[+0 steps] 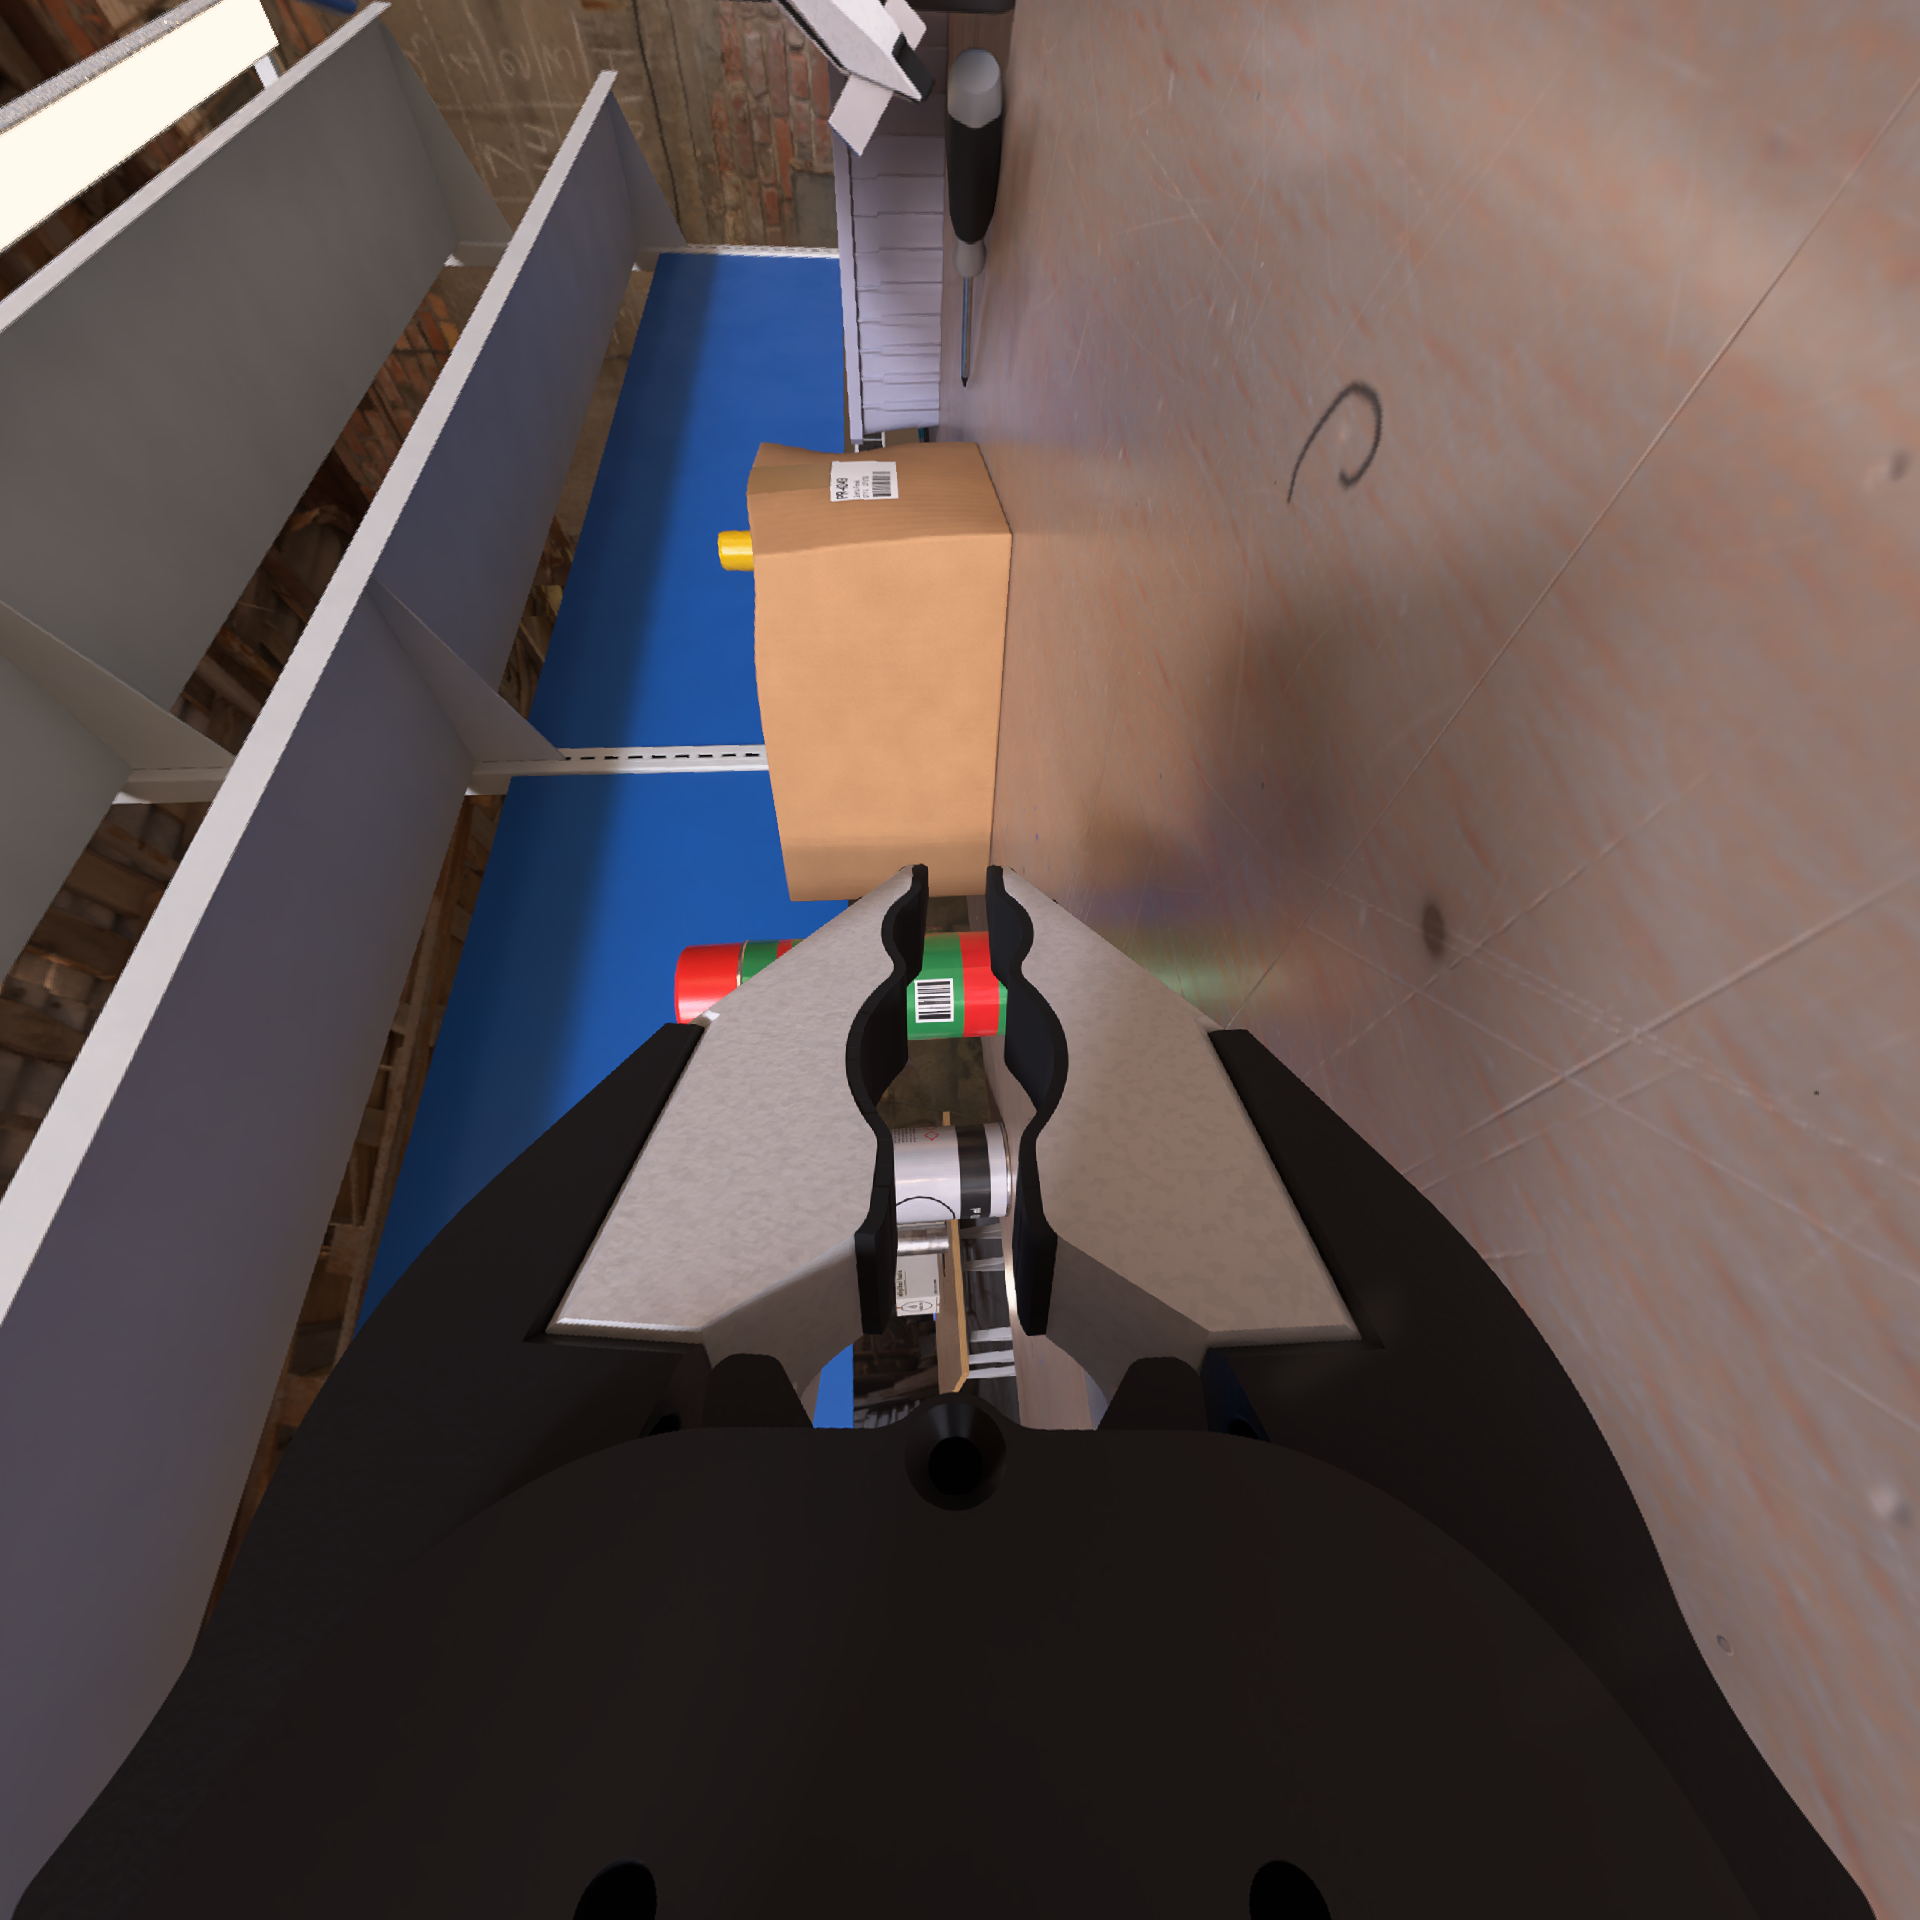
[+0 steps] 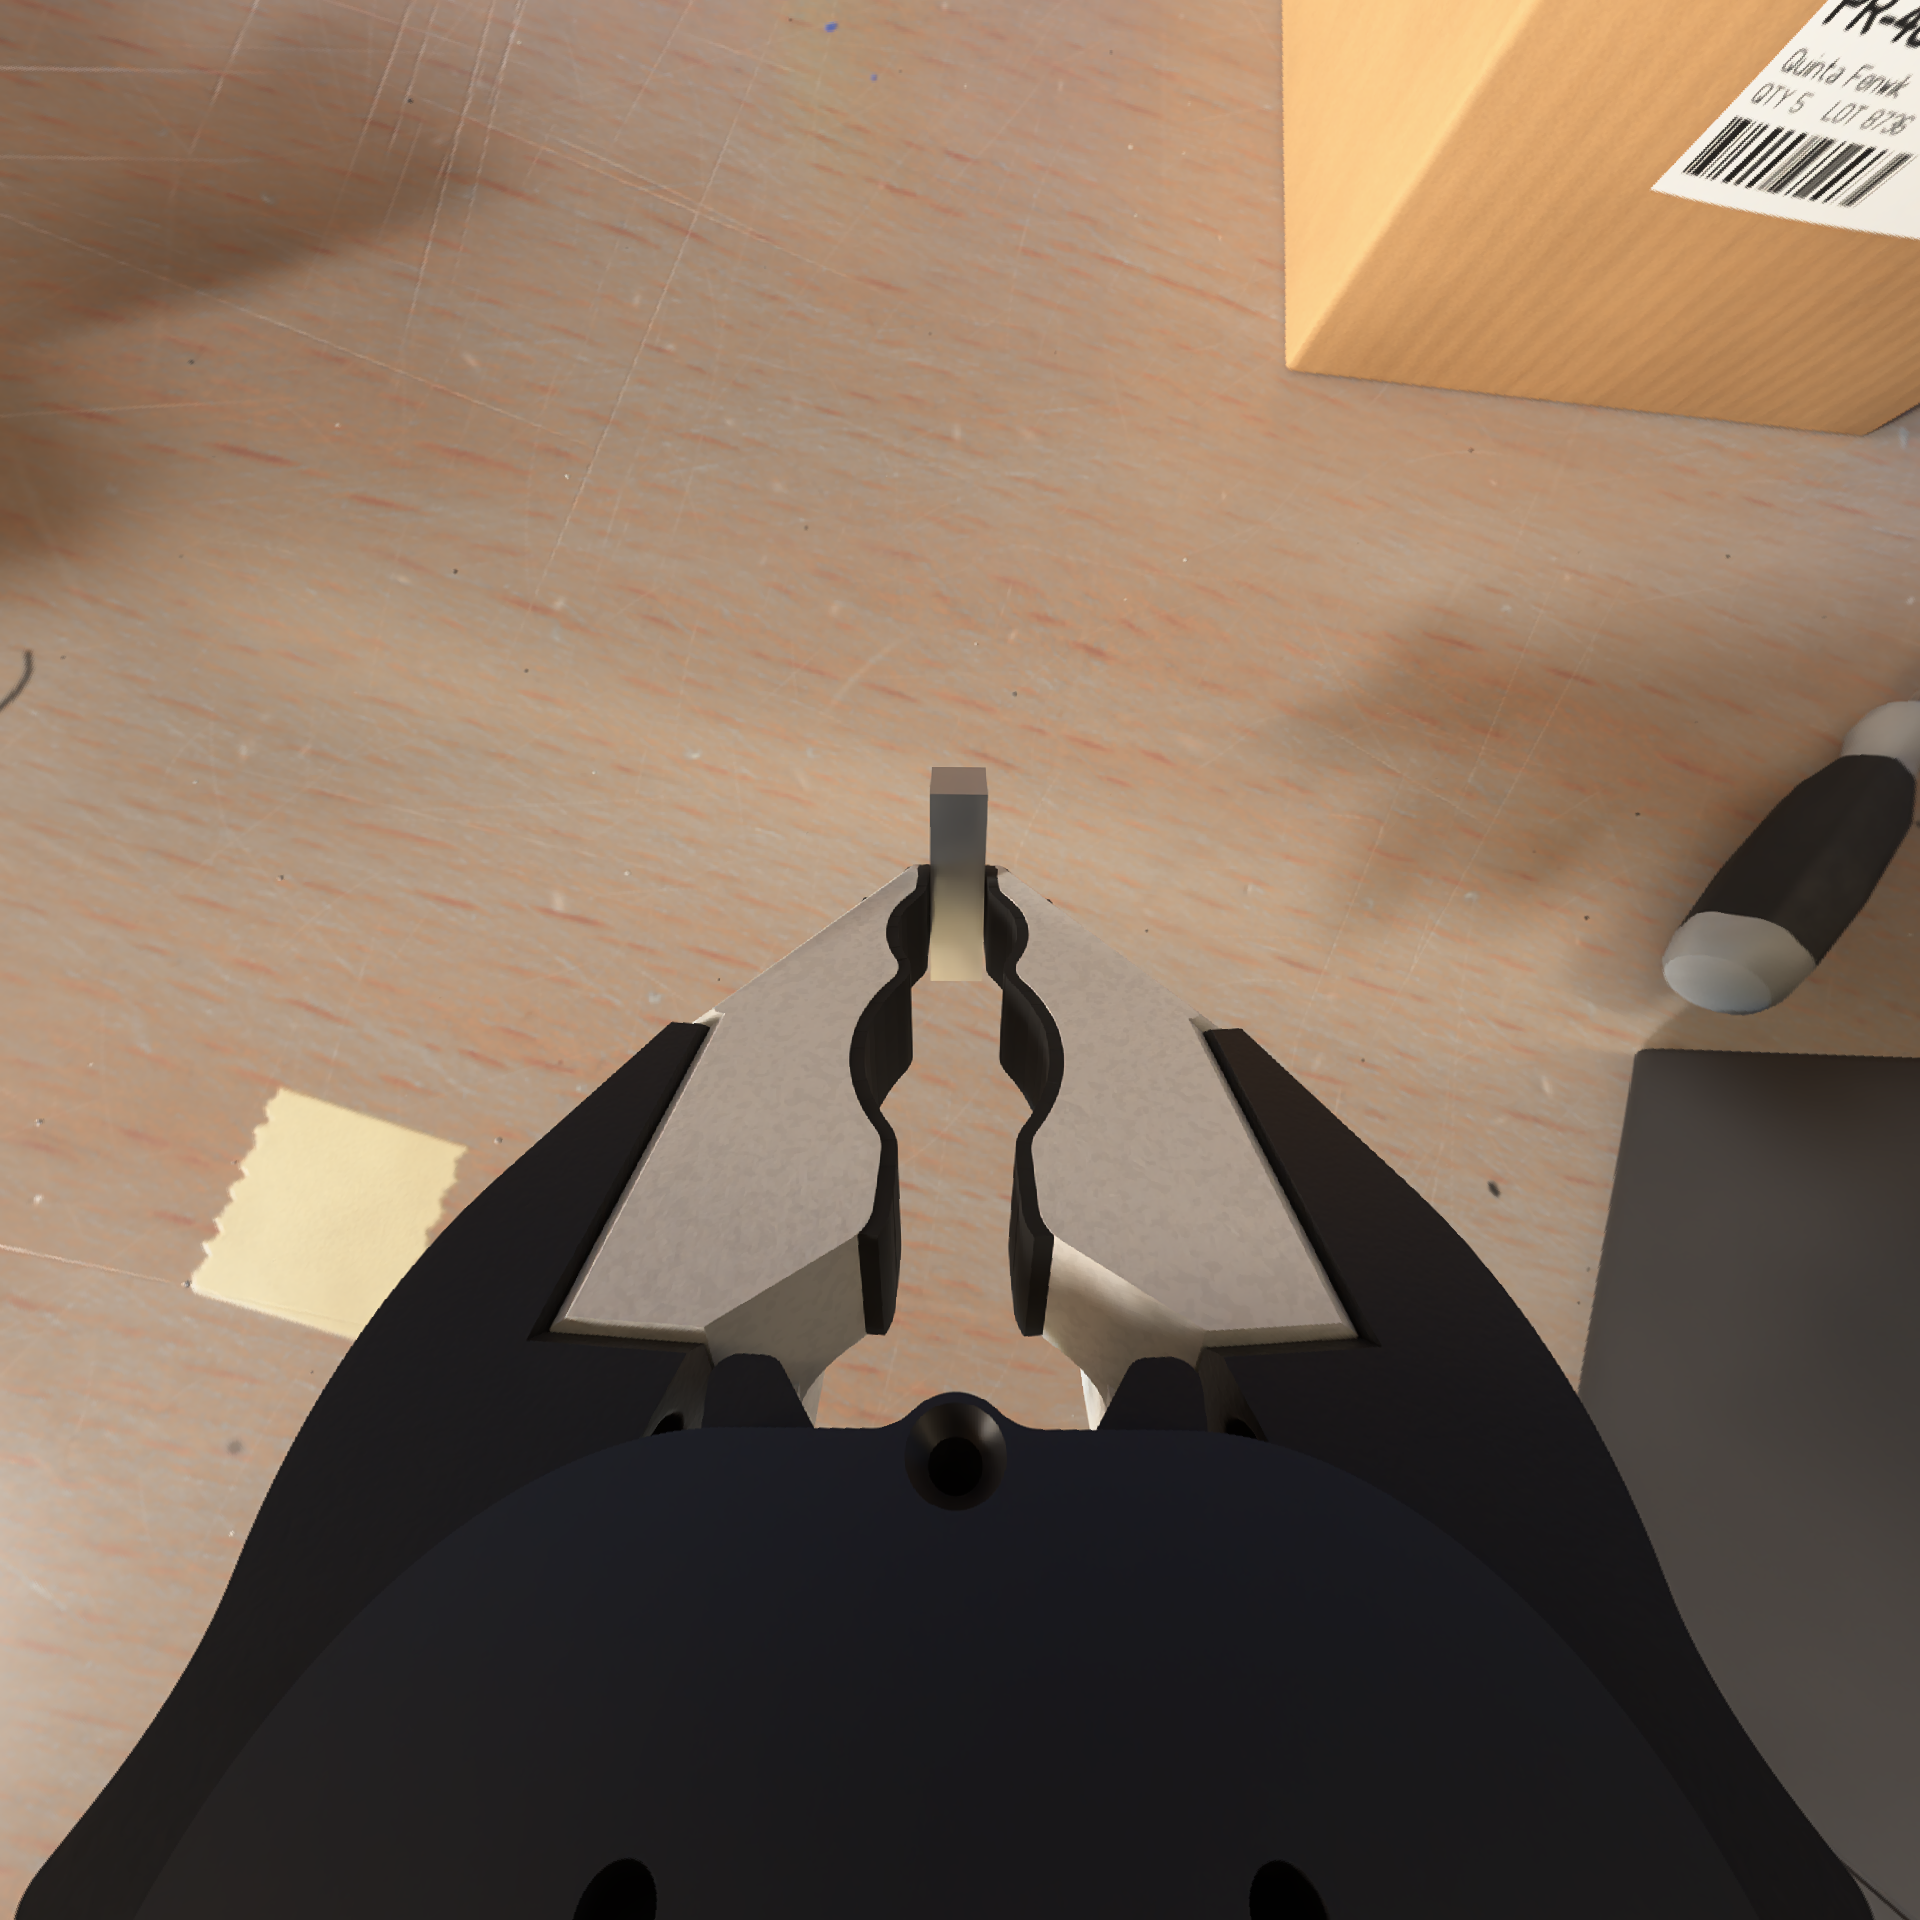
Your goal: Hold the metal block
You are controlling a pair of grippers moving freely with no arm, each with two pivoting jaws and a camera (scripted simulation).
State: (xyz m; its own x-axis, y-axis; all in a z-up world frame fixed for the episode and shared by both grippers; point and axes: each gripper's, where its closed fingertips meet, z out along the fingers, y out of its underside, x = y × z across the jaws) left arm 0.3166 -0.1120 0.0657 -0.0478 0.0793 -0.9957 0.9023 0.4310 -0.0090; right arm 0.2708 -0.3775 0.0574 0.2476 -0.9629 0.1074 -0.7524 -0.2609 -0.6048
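In the right wrist view, a pale yellow paper scrap [image 2: 327, 1210] lies on the wooden tabletop [image 2: 623, 520] at far left. At centre, the right gripper [image 2: 957, 878] has its fingers [image 2: 1013, 935] clamped on the metal block [image 2: 957, 831], a small grey bar poking out past the tips. A cardboard box [image 2: 1538, 208] and a black-handled screwdriver [image 2: 1797, 883] sit to the right. In the left wrist view, the left gripper [image 1: 956, 883] points past the same box, its fingers slightly apart around nothing.

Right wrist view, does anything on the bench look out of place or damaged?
Nothing looks spilled or broken. The right gripper is shut on the metal block, which sticks out past its tips. A torn-edged yellow paper scrap lies loose on the scratched wooden bench.
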